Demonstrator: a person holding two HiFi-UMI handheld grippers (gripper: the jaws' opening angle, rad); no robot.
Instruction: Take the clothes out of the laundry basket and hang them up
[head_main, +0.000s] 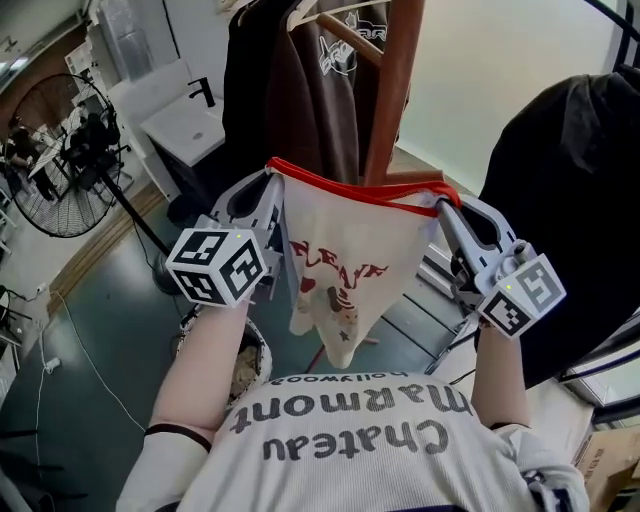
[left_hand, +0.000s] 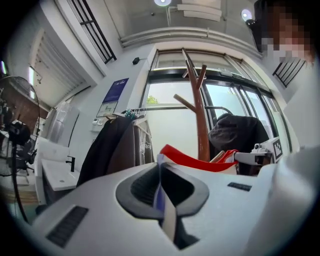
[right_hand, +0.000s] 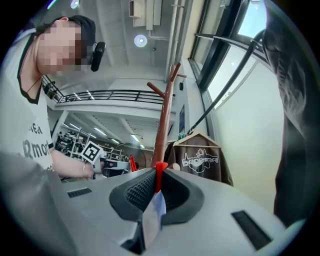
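Head view: what's in the basket (head_main: 262, 352) below the left gripper (head_main: 270, 195)?

— Pale stuff (can't tell what). The white garment (head_main: 345, 250) hangs stretched between both grippers; left and right gripper (head_main: 443, 210) are clamped on its red-trimmed top edge, forearms extended.

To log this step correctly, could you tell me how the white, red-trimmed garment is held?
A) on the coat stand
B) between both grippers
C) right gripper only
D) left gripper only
B: the left gripper and the right gripper each clamp the red top edge of the white garment.
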